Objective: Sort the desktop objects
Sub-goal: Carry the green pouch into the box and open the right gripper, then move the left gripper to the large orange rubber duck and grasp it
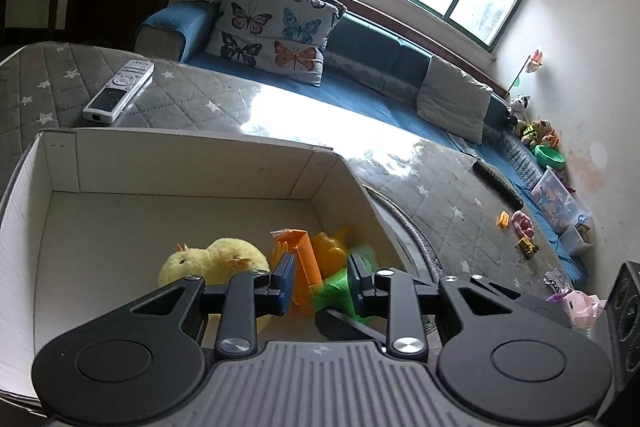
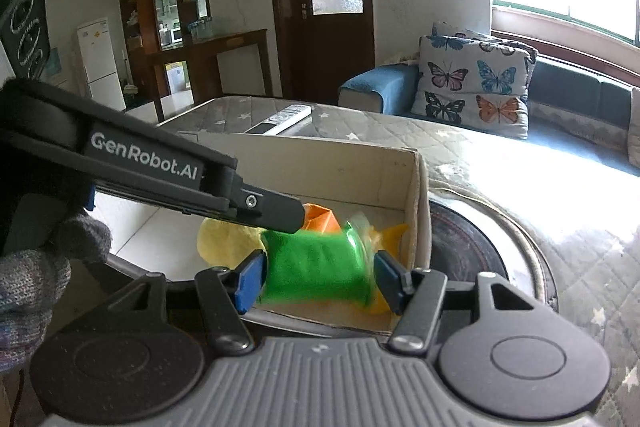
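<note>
A white cardboard box (image 1: 180, 143) (image 2: 320, 151) stands on the quilted grey table. Inside it lie a yellow plush duck (image 1: 224, 259) (image 2: 224, 243), an orange paper piece (image 1: 304, 251) (image 2: 320, 217) and a yellow toy (image 2: 392, 233). A green toy (image 2: 316, 267) (image 1: 338, 287) is motion-blurred over the box's near right corner, between the wide-apart blue pads of my right gripper (image 2: 320, 281), while the gripper itself is sharp. My left gripper (image 1: 322, 279) hangs open over the box. In the right wrist view it reaches in from the left, its tip (image 2: 296, 219) just above the green toy.
A white remote (image 1: 120, 91) (image 2: 280, 119) lies beyond the box. To the right on the table are a dark remote (image 1: 498, 185), a pink toy (image 1: 522, 221) and a yellow truck (image 1: 528, 247). A round dark metal-rimmed plate (image 2: 472, 251) adjoins the box. A gloved hand (image 2: 32, 267) holds the left gripper.
</note>
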A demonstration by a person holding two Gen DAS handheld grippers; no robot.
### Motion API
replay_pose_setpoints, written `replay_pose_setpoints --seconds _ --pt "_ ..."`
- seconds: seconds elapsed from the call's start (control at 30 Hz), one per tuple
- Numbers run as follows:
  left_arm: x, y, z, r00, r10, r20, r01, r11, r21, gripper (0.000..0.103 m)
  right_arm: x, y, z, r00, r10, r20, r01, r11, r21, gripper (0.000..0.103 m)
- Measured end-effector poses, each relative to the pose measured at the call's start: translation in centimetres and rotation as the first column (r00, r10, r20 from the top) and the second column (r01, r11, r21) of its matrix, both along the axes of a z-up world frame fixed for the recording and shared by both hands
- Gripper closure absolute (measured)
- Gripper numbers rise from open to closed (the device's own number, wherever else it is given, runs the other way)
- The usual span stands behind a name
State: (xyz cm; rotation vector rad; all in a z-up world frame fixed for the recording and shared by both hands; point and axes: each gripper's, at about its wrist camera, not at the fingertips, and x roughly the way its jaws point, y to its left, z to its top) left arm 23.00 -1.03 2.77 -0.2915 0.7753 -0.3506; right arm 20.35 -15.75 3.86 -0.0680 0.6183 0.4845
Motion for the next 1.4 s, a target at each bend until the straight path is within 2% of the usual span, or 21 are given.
replay_pose_setpoints --seconds 0.07,0.4,0.67,0.93,1.03,1.1,1.4 --pt "0.0 0.0 -0.1 1.000 0.002 -0.002 -0.002 1.000 0.001 0.073 -0.1 -0.2 0.0 1.000 -0.006 0.003 0.006 1.000 0.006 0.038" --pt "-2.1 0.6 1.1 0.999 0.013 0.033 -0.013 1.000 0.019 0.073 -2.1 -0.6 0.9 1.000 0.007 0.031 -0.007 1.000 -0.009 0.038" --pt "-5.0 1.2 1.8 0.998 0.022 0.061 -0.025 0.999 0.045 0.072 -5.6 -0.4 1.7 0.998 0.048 0.041 -0.047 0.999 -0.026 0.038" --pt "-8.2 2.3 1.8 0.996 0.042 0.081 -0.048 0.997 0.068 0.072 -8.6 0.3 1.2 0.995 0.099 0.024 -0.098 0.994 -0.044 0.037" --pt "-9.2 3.0 1.6 0.995 0.059 0.080 -0.064 0.996 0.066 0.072 -9.0 0.9 0.6 0.993 0.115 0.010 -0.115 0.992 -0.048 0.036" --pt "-9.9 3.6 1.4 0.994 0.072 0.079 -0.078 0.995 0.065 0.072 -9.1 1.3 0.2 0.992 0.124 0.000 -0.124 0.991 -0.051 0.032" --pt "-10.9 6.5 -0.7 0.992 0.128 0.004 -0.128 0.991 0.026 0.072 -9.6 3.2 -1.6 0.986 0.159 -0.043 -0.161 0.985 -0.066 0.032"
